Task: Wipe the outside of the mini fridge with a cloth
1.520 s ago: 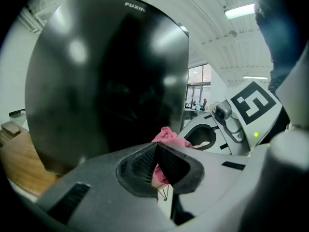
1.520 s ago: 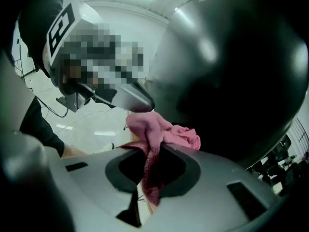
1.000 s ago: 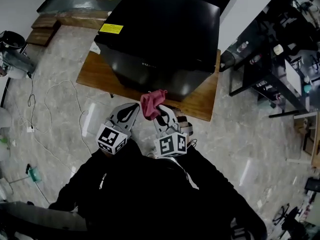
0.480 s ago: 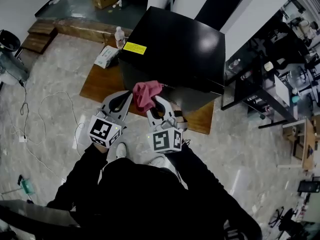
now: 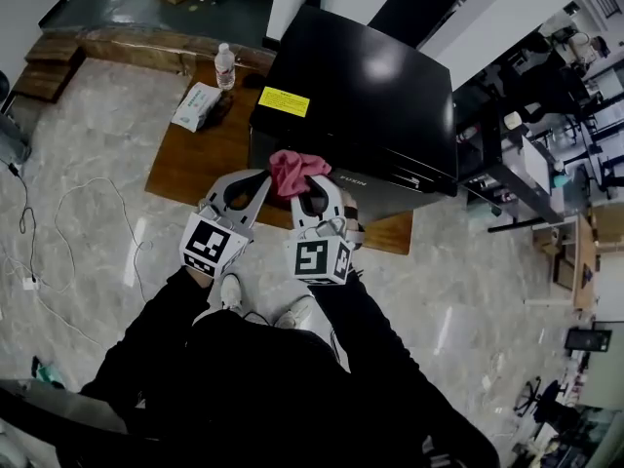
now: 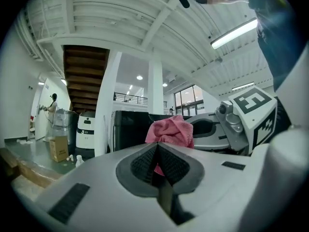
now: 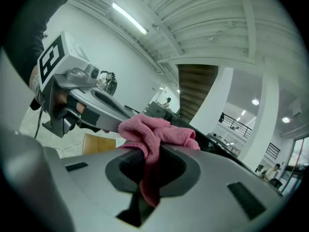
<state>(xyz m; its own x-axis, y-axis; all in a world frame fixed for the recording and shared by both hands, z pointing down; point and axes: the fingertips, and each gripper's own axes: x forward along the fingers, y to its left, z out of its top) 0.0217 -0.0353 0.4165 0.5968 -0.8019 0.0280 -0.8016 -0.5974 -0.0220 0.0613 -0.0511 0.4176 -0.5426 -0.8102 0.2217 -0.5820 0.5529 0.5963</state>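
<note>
Right tool (image 5: 314, 183) pinches the bunched cloth (image 5: 296, 167), its tail half hidden between the jaws. Left tool (image 5: 263, 177) is pressed together before the fridge (image 5: 370, 86).

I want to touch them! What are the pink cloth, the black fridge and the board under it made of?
Pink cloth: soft, fuzzy fabric, probably microfibre; it bunches in folds.
Black fridge: smooth glossy shell, maybe painted metal or plastic; lights reflect off it.
Board: looks like brown wood.
</note>
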